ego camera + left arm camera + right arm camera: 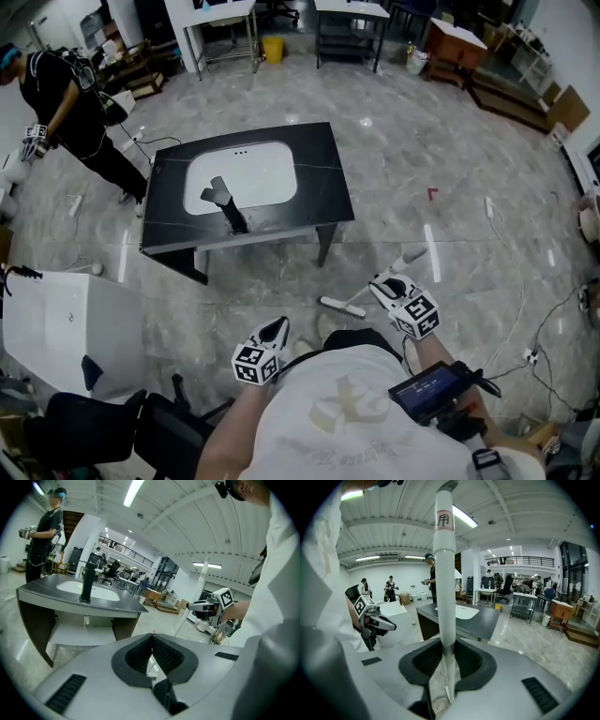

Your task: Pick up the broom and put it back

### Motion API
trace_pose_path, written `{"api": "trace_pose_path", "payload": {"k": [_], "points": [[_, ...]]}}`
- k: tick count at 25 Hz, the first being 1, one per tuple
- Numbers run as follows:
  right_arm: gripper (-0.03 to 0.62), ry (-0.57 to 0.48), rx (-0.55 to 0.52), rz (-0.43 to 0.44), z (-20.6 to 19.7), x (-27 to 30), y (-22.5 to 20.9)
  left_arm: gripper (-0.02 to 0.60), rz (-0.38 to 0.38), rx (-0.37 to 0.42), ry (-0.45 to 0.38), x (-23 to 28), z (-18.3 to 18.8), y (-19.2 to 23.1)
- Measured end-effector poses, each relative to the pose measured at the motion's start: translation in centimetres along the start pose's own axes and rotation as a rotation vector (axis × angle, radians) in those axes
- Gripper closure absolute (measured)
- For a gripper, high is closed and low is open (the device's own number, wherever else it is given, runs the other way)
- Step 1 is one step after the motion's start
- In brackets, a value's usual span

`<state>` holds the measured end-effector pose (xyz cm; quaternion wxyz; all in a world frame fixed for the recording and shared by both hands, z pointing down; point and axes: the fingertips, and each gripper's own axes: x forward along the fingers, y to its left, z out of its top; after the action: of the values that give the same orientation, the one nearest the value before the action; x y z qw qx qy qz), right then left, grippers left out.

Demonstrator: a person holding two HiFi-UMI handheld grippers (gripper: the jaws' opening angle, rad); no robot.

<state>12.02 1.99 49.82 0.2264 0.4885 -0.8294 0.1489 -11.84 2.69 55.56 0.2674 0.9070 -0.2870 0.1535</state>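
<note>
My right gripper (384,286) is shut on the broom's white handle (444,573), which stands upright between its jaws and rises out of the top of the right gripper view. In the head view the handle's top end (414,254) shows beyond the gripper, and the white broom head (342,307) sits low by the floor to its left. My left gripper (277,326) hangs in front of my body with its jaws shut (151,639) and nothing in them. From the left gripper view the handle (197,592) and the right gripper (202,605) appear at the right.
A black table (319,187) with a white basin (253,169) and a black tap (230,208) stands ahead. A person (75,112) stands at its far left. A white box (66,328) and a black chair (103,427) are at my left. Cables (539,319) lie on the floor at the right.
</note>
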Motion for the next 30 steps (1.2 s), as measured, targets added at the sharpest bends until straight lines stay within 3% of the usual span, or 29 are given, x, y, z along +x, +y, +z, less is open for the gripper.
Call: {"api": "trace_pose_path", "payload": {"k": [12, 30], "points": [[0.497, -0.004, -0.014, 0.022, 0.8, 1.9, -0.3, 0.569, 0.046, -0.040, -0.011, -1.4, -1.4, 0.9], [0.497, 0.116, -0.034, 0.203, -2.5, 10.0, -4.3, 0.569, 0.155, -0.082, -0.021, 1.4, 2.3, 1.9]]}}
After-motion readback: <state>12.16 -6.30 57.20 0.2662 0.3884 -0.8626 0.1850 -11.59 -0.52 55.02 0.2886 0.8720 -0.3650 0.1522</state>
